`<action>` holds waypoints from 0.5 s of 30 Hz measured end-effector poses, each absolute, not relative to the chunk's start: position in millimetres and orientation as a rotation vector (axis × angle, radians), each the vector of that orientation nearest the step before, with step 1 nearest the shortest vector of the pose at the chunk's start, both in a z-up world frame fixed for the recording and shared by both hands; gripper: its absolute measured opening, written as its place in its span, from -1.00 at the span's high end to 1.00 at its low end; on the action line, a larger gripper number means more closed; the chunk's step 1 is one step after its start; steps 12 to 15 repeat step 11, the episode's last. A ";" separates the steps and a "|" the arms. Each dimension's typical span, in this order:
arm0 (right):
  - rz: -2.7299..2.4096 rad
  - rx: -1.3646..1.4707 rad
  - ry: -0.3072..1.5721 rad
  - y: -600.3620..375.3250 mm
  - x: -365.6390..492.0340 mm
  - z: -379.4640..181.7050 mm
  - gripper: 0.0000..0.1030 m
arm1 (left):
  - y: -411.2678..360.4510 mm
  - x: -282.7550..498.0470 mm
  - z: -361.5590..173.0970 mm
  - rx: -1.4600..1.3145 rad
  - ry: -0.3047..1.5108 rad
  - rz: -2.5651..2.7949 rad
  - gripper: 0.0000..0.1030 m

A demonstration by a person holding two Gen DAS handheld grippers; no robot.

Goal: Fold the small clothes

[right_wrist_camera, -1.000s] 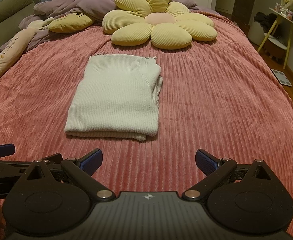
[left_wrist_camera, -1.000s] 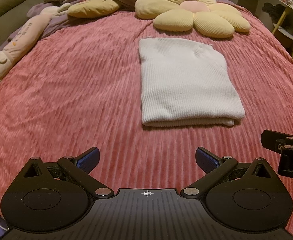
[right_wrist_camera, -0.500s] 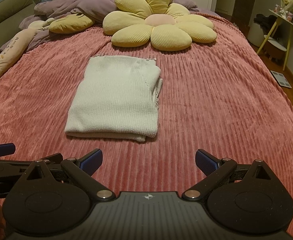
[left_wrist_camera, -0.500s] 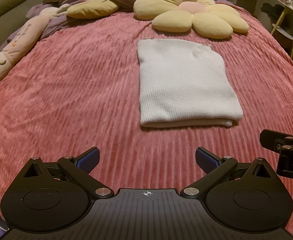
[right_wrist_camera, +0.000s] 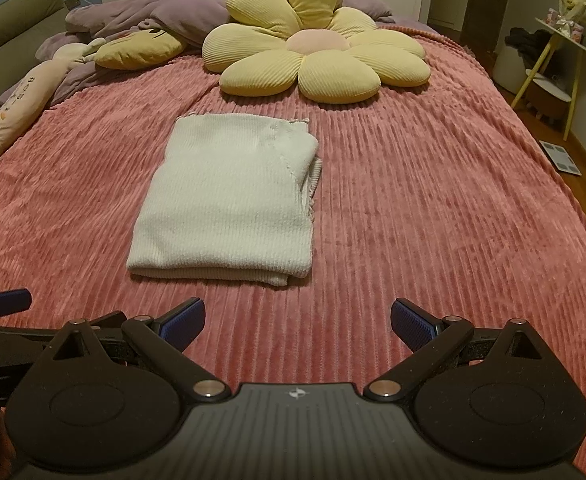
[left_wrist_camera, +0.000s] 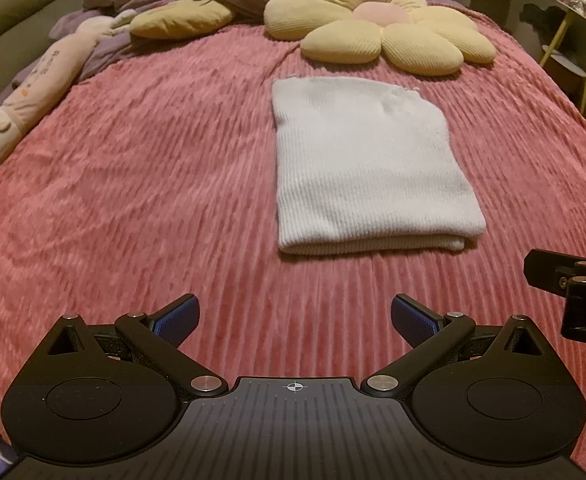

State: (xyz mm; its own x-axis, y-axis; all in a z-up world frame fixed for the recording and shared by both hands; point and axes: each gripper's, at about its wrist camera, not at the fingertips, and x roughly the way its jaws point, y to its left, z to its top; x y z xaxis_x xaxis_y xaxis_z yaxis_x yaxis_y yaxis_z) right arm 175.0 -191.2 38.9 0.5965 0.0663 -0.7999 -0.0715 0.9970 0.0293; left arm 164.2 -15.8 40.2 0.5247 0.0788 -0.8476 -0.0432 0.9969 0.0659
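1. Blue-padded and empty, my left gripper and right gripper hung nearest, jaws wide apart.
2. Beyond them, the white knit garment lay folded on the pink bedspread, untouched.
3. Farther off sat the flower cushion. I judged the fold nearly done; next, perhaps tucking the loose right edge.

My left tool is level and points forward. Its jaws are spread wide, and nothing sits between the blue pads. My right tool is in the same pose: level, jaws spread wide, blue pads bare. The two tools are side by side at about the same height. Each one shows at the edge of the other's wrist view. Neither tool touches anything.
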 end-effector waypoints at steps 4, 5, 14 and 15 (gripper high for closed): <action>0.079 -0.007 0.927 -191.5 175.2 39.3 -0.92 | -15.8 163.0 40.5 0.036 1.018 0.066 -1.00; 0.077 -0.007 0.928 -192.2 175.0 39.9 -0.92 | -16.3 162.8 40.9 0.038 1.017 0.064 -1.00; 0.076 -0.008 0.925 -191.0 173.5 40.8 -0.92 | -18.7 161.0 42.3 0.043 1.015 0.055 -1.00; 0.076 -0.008 0.925 -191.0 173.5 40.8 -0.92 | -18.7 161.0 42.3 0.043 1.015 0.055 -1.00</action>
